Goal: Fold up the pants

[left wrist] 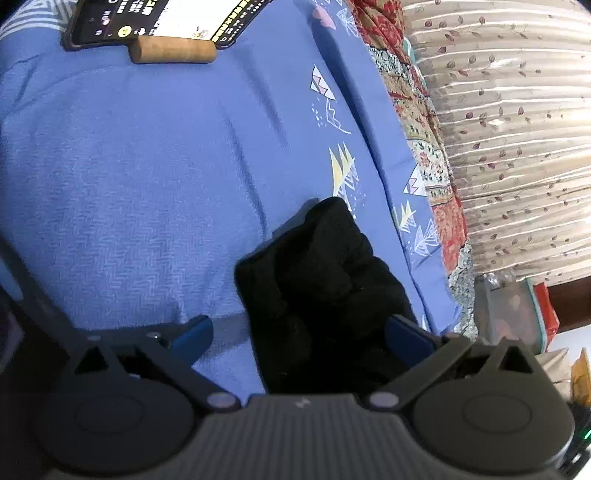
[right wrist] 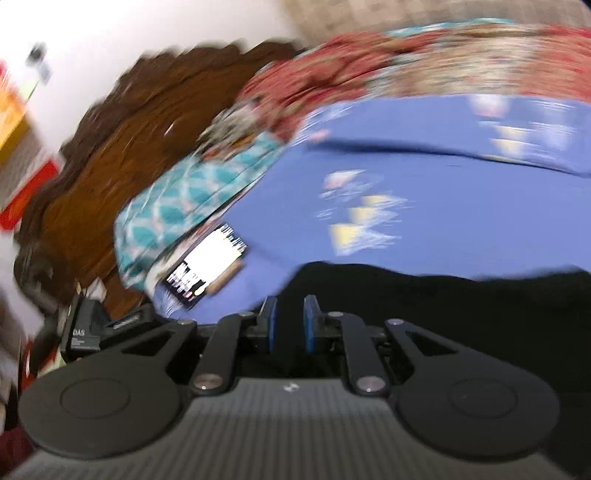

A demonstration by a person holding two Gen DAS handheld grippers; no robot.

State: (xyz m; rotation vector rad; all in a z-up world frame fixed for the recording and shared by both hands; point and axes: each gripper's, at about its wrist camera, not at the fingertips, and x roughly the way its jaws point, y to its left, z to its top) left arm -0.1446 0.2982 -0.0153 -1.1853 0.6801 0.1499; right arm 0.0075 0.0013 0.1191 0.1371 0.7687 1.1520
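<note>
With the black pants (left wrist: 325, 288) bunched on the blue bed (left wrist: 129, 177), the left gripper (left wrist: 301, 332) has its fingers spread wide around the cloth, while the right gripper (right wrist: 290, 325), fingers nearly together, may have missed the fabric, risking a lopsided fold.

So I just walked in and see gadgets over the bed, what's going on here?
Someone is folding black pants on a blue bedsheet with a handheld gripper in each hand. The left gripper is open, and the dark cloth lies between its fingers. The right gripper has its fingers drawn close together above more of the black fabric; that view is too blurred to tell whether it pinches any. A lit phone lies further up the bed.
</note>
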